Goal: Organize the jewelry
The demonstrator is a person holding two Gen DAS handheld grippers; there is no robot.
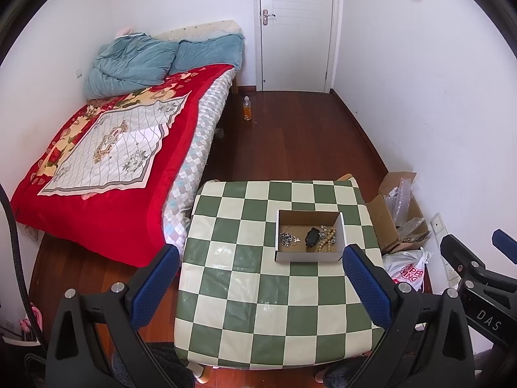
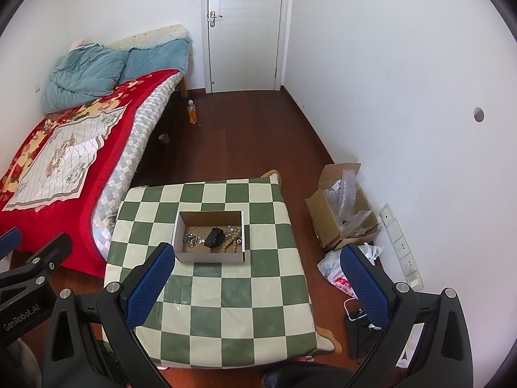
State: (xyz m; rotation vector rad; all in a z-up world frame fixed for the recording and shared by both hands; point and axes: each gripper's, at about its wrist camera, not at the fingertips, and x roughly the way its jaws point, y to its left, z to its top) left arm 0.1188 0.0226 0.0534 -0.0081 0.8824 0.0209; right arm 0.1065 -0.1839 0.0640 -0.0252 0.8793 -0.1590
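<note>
A small open cardboard box (image 1: 309,256) (image 2: 209,256) sits on a green-and-cream checkered table (image 1: 245,291) (image 2: 226,297). Inside lie a silver chain heap (image 1: 287,238) (image 2: 191,238), a black watch-like piece (image 1: 312,237) (image 2: 214,238) and a wooden bead string (image 1: 327,241) (image 2: 233,241). My left gripper (image 1: 258,286) hovers open above the table's near half, short of the box, with nothing between its blue pads. My right gripper (image 2: 258,286) is open too, held high over the table's right side, its left finger (image 2: 152,281) just in front of the box. The right gripper's tip (image 1: 504,245) shows in the left wrist view.
A bed with a red blanket (image 1: 106,161) (image 2: 58,148) presses against the table's left side. To the right on the wooden floor stand an open carton of plastic wrap (image 1: 400,213) (image 2: 342,207), a white plastic bag (image 1: 407,268) (image 2: 339,274) and a power strip (image 2: 400,245). A bottle (image 1: 247,108) (image 2: 192,112) stands near the door.
</note>
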